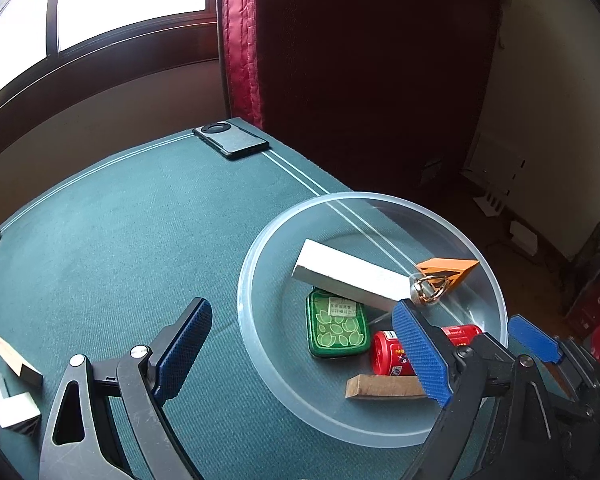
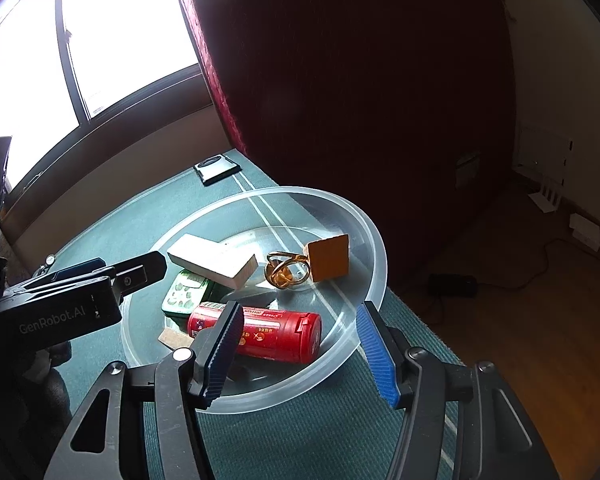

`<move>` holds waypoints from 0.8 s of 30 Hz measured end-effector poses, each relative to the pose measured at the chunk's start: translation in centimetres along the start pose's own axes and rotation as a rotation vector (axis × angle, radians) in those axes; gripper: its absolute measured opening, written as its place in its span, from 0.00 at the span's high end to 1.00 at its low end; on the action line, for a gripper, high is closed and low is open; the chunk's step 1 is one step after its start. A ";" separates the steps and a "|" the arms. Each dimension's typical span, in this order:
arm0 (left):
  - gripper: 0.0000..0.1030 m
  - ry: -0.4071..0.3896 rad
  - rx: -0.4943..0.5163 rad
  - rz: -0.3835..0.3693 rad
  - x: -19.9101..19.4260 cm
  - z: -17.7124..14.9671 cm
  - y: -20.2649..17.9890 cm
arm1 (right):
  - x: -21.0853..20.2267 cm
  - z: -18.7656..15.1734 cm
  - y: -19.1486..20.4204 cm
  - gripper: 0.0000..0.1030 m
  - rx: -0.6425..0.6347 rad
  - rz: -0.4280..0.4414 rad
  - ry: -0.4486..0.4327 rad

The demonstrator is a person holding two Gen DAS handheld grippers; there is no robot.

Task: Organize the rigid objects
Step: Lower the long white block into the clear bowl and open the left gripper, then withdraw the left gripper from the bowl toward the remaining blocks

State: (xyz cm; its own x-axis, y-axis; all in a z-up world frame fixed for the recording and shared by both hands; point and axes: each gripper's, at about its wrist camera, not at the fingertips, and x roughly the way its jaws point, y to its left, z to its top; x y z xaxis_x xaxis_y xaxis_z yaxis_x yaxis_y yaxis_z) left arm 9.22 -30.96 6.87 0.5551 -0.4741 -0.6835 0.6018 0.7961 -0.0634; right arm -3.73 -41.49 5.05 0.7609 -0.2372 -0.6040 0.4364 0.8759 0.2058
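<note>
Clear bowl (image 1: 256, 264), lower right of frame, holds the red canister (image 2: 260, 334), green tin (image 1: 337, 330) and white block (image 1: 348, 276). Small blocks (image 1: 14, 360) remain lower left. Both grippers—left gripper (image 1: 300, 352), right gripper (image 2: 300, 356)—spread wide, empty. Next pick: approach the blocks low, squarely.

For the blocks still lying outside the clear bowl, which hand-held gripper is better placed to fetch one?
Left. The loose blocks lie at the far left of its view, outside the clear bowl; the right hand-held gripper hangs open over the bowl.
</note>
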 end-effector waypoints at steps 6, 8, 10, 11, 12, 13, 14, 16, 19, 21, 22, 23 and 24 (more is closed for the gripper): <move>0.10 -0.012 0.007 0.032 -0.9 -0.6 0.3 | -0.4 -0.2 0.6 0.39 -0.016 -0.001 -0.010; 0.10 -0.016 0.010 0.044 -1.2 -0.8 0.4 | -0.6 -0.3 0.8 0.38 -0.022 -0.003 -0.015; 0.10 -0.017 0.010 0.053 -1.5 -1.0 0.6 | -0.7 -0.3 1.0 0.38 -0.027 -0.005 -0.018; 0.10 -0.017 0.009 0.057 -1.6 -1.1 0.7 | -0.7 -0.3 1.1 0.38 -0.029 -0.005 -0.019; 0.10 -0.016 0.007 0.060 -1.6 -1.2 0.8 | -0.8 -0.4 1.2 0.38 -0.031 -0.004 -0.020; 0.10 -0.015 0.005 0.063 -1.7 -1.3 0.9 | -0.8 -0.3 1.3 0.38 -0.032 -0.004 -0.020; 0.10 -0.015 0.003 0.066 -1.8 -1.4 1.0 | -0.9 -0.4 1.4 0.37 -0.035 -0.004 -0.021; 0.10 -0.016 -0.002 0.073 -2.0 -1.5 1.3 | -1.0 -0.4 1.6 0.37 -0.039 -0.003 -0.024; 0.10 -0.017 -0.008 0.080 -2.3 -1.8 1.7 | -1.2 -0.6 1.9 0.36 -0.046 -0.001 -0.029; 0.10 -0.020 -0.009 0.085 -2.6 -2.0 1.8 | -1.3 -0.7 2.2 0.35 -0.051 0.001 -0.030; 0.10 -0.022 -0.009 0.089 -2.7 -2.1 1.9 | -1.4 -0.7 2.3 0.35 -0.053 0.002 -0.031; 0.10 -0.024 -0.008 0.092 -2.8 -2.2 1.9 | -1.4 -0.8 2.4 0.35 -0.056 0.003 -0.032; 0.10 -0.026 -0.008 0.095 -3.0 -2.3 2.0 | -1.5 -0.8 2.6 0.35 -0.060 0.004 -0.034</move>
State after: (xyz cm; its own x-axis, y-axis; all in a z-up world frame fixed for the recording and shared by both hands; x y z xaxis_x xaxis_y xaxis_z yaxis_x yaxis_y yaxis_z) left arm 7.49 -27.08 7.12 0.6244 -0.4056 -0.6676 0.5409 0.8411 -0.0052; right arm -4.15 -38.52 5.85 0.7788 -0.2463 -0.5768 0.4043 0.9003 0.1615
